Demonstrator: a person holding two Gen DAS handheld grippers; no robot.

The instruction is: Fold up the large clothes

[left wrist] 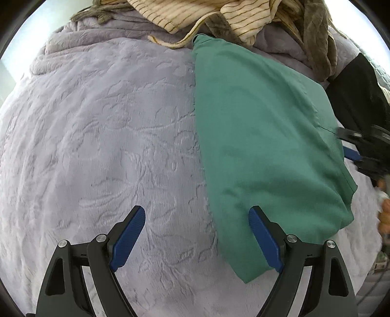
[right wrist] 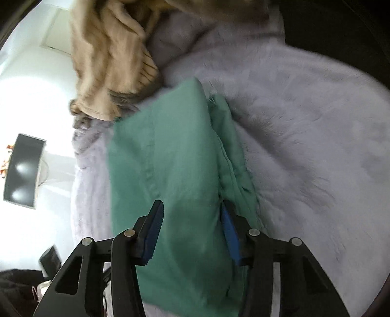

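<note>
A green garment [left wrist: 263,146] lies folded into a long strip on the lilac embossed blanket [left wrist: 109,136]. My left gripper [left wrist: 197,214] is open and empty above the blanket, with its right finger over the garment's near left edge. In the right wrist view the green garment [right wrist: 175,170] runs between the fingers of my right gripper [right wrist: 191,207], whose jaws stand apart around a raised fold of it without pinching. The right gripper also shows at the garment's right edge in the left wrist view [left wrist: 353,146].
A pile of striped cream and brown clothes [left wrist: 219,17] lies at the blanket's far end, also in the right wrist view [right wrist: 109,61]. A dark monitor [right wrist: 24,170] stands by the white wall to the left. The lilac blanket [right wrist: 304,134] spreads right of the garment.
</note>
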